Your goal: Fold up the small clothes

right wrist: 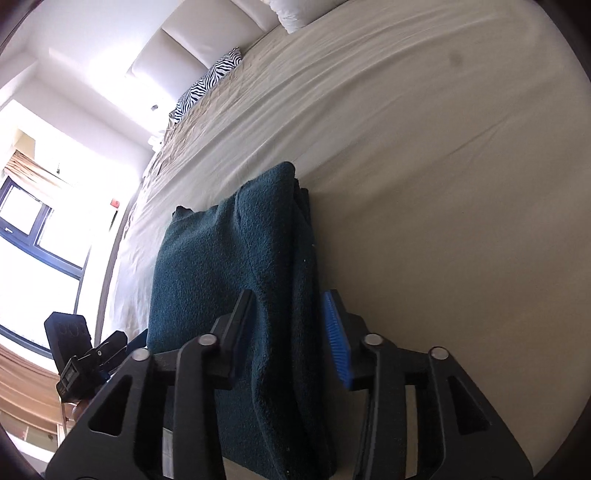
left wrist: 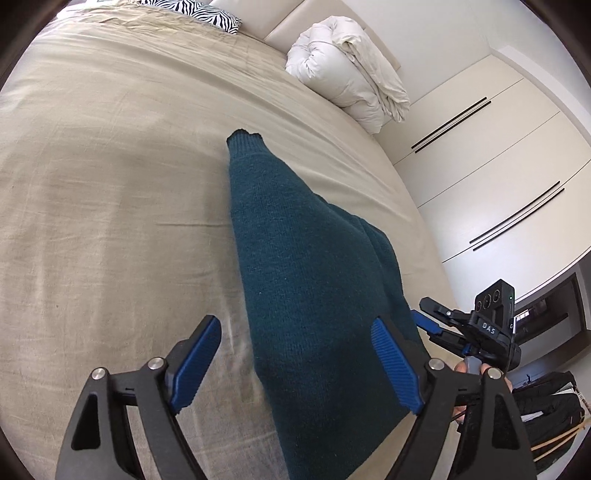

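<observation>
A dark teal knit sweater (left wrist: 306, 280) lies folded on the beige bed sheet (left wrist: 110, 192), its ribbed cuff or hem end pointing away. My left gripper (left wrist: 295, 365) is open, its jaws straddling the near left edge of the sweater; the right blue pad (left wrist: 395, 365) rests over the knit. In the right wrist view the sweater (right wrist: 221, 266) shows stacked folded layers on its right side. My right gripper (right wrist: 291, 339) is open with those layers between its jaws, not pinched. The right gripper also shows in the left wrist view (left wrist: 476, 332), beside the sweater's right edge.
A bundled white duvet (left wrist: 351, 70) sits at the far right of the bed by the headboard. A zebra-print pillow (left wrist: 199, 13) lies at the far end. White wardrobe doors (left wrist: 498, 173) stand beyond the bed's right edge. A bright window (right wrist: 40, 236) is on the left.
</observation>
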Demonstrator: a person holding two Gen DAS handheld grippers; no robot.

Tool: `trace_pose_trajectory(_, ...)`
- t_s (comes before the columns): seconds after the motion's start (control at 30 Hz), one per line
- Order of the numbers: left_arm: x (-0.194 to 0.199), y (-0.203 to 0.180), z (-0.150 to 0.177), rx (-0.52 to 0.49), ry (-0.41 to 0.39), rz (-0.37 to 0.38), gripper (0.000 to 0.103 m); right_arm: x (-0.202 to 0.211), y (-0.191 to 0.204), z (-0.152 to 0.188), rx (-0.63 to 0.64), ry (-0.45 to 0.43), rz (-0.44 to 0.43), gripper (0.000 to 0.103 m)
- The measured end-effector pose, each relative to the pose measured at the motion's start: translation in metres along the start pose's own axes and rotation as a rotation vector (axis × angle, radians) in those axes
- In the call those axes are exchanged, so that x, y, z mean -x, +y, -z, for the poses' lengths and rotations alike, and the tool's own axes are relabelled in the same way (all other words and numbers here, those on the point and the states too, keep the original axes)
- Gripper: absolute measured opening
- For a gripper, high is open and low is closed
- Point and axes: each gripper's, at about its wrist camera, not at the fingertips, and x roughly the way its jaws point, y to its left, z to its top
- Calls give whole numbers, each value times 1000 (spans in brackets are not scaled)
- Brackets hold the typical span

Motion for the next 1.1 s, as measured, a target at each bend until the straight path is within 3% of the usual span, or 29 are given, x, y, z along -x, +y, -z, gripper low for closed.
trace_pose_trajectory(0.2, -34, 6, -3, 27, 93, 15, 86, -17, -14, 5, -50, 68, -95, 57)
trace_pose_trajectory(0.3, -40, -1, -4, -1, 115, 21, 86, -38, -14, 12, -65, 101, -123, 50)
trace_pose_trajectory(0.37, -48, -7, -3, -31, 145, -14, 76, -49, -10, 10, -57, 130, -132, 40)
trace_pose_trajectory(0.47, -54, -14, -3, -84, 167, -64, 60, -62, 2, 9, -9, 177, -61, 31)
trace_pose_trajectory(0.57, -49, -18, -6, -96, 170, -66, 46, -54, 15, 12, 36, 163, 5, 23)
trace_pose_trajectory(0.63, -40, -25, -3, -128, 159, -86, 42, -51, 33, 17, 97, 135, 74, 21)
trace_pose_trajectory(0.7, -28, -31, 0, -137, 144, -99, 41, -42, 54, 24, 156, 105, 134, 20)
trace_pose_trajectory(0.87, 33, -45, 15, -173, 78, -100, 40, -2, 115, 53, 280, 40, 179, 19)
trace_pose_trajectory(1.1, 154, -29, 63, -212, 16, -109, 40, 61, 212, 125, 359, -16, 57, 19)
